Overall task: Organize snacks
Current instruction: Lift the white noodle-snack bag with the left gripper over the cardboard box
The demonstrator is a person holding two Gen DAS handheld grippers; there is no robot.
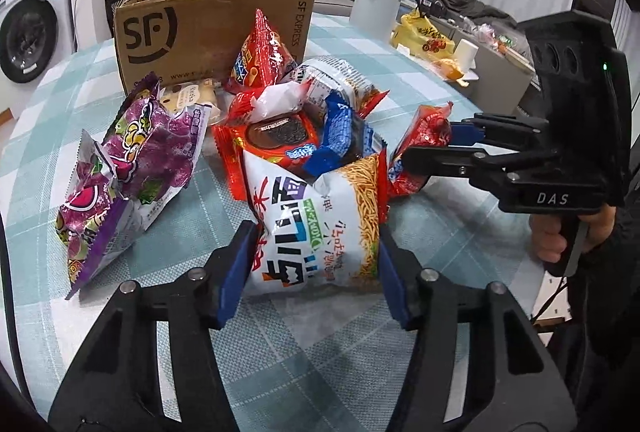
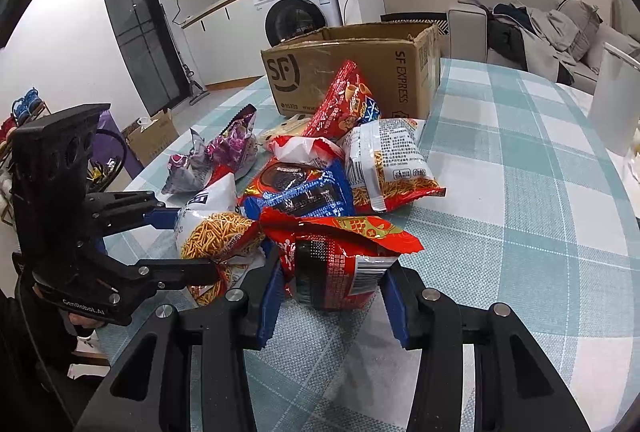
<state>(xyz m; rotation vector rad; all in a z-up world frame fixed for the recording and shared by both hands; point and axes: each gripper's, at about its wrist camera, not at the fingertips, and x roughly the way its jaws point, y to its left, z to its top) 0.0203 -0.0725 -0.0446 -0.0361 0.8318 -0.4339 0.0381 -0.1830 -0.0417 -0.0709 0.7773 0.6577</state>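
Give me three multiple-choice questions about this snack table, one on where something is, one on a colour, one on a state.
1. Where does the cardboard box stand?
A. behind the snack pile
B. on the floor
C. on the sofa

2. What colour is the tablecloth?
A. plain red
B. light blue and white check
C. black

3. What is the right gripper doing?
A. hanging open above the box
B. closed on a red snack packet
C. closed on a cup

Answers: 1 A, the pile lies in front of the box. 2 B, the check shows around the snacks. 3 B, both jaws press the packet's sides.
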